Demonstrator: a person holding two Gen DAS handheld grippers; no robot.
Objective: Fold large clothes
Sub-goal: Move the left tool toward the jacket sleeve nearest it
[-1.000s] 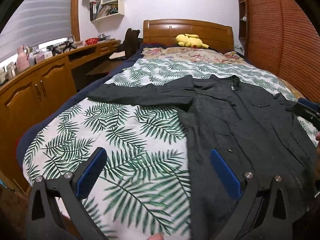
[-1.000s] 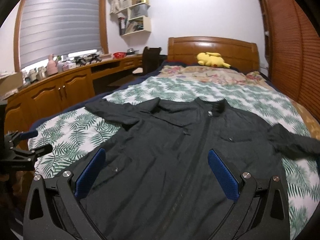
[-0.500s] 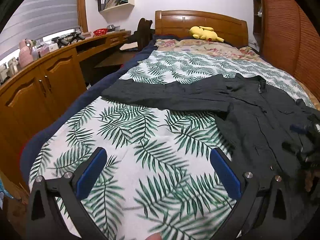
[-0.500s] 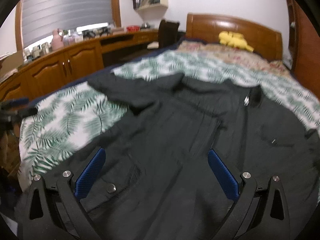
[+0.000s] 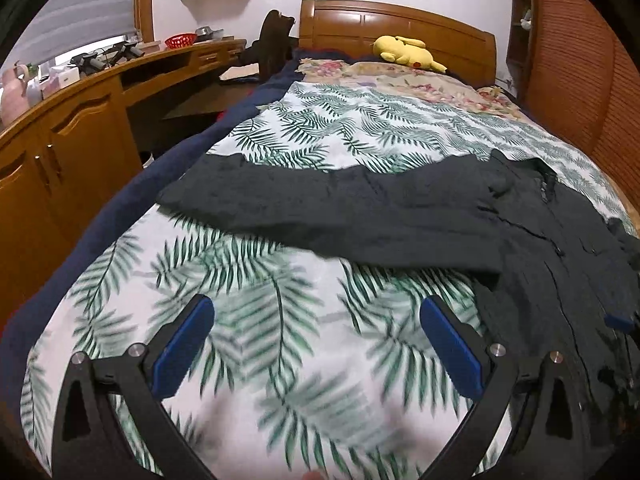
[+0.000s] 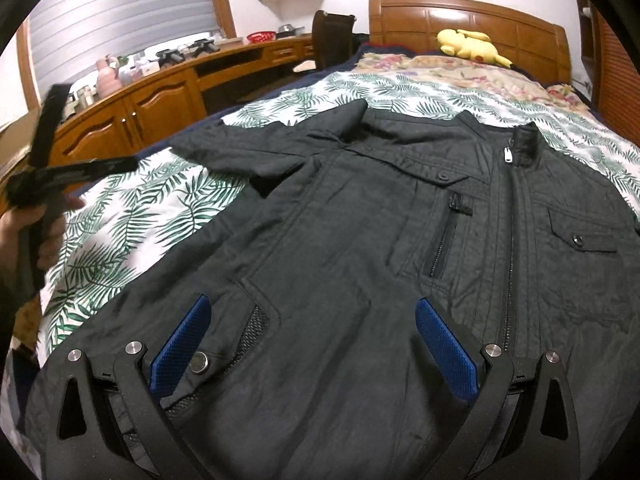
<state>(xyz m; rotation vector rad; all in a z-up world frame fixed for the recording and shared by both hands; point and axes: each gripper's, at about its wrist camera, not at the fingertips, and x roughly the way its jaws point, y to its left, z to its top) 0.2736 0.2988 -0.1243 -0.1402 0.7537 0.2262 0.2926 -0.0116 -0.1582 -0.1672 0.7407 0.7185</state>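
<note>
A large black zip jacket (image 6: 360, 248) lies flat, front up, on the leaf-print bedspread (image 6: 132, 220). Its left sleeve (image 5: 320, 208) stretches out sideways across the bed. My left gripper (image 5: 316, 336) is open and empty, low over the bare bedspread just short of that sleeve. It also shows at the left of the right wrist view (image 6: 52, 168), held in a hand. My right gripper (image 6: 312, 336) is open and empty, just above the jacket's lower hem, between a snap pocket and the zip.
A wooden desk and cabinets (image 5: 60, 152) run along the bed's left side, with a chair (image 5: 276, 44) at the far end. A yellow plush toy (image 5: 404, 52) lies by the wooden headboard (image 5: 396, 20). A slatted wooden wall (image 5: 580, 72) borders the right.
My left gripper has moved forward and left, closer to the outstretched sleeve. My right gripper has moved forward and lower over the jacket's hem. Both stayed open.
</note>
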